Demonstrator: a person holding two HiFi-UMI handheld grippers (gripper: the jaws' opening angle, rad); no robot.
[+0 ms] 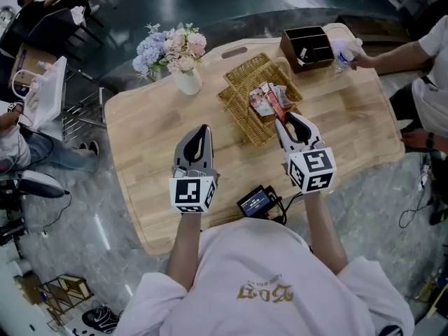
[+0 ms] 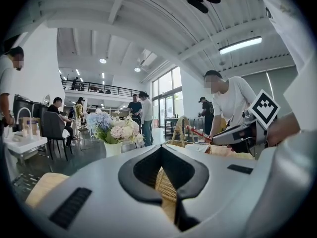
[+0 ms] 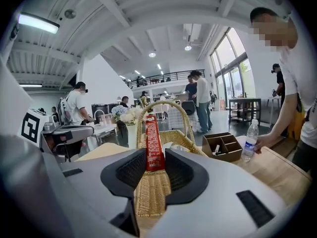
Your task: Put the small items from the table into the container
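- The right gripper is clamped on a slim red packet, which stands upright between its pads. In the head view the packet sits at the near edge of the wicker basket, not yet inside it.
- The left gripper hangs over bare bench, apart from the basket. Its jaw tips are together and it carries nothing.
- Done so far, judging by how things lie: a few printed packets already rest in the basket, so part of the sorting looks finished.
- Left to do: carry the held packet over the rim and let it go.
- No other loose small items show on the bench. A black device with a screen sits near the front edge, but it has a cable and looks like equipment rather than an item to sort.
- A brown divided box at the far end holds a few small things; whether they count, I cannot tell.
- A vase of flowers stands left of the basket, and another person's hand holds a water bottle by the box.
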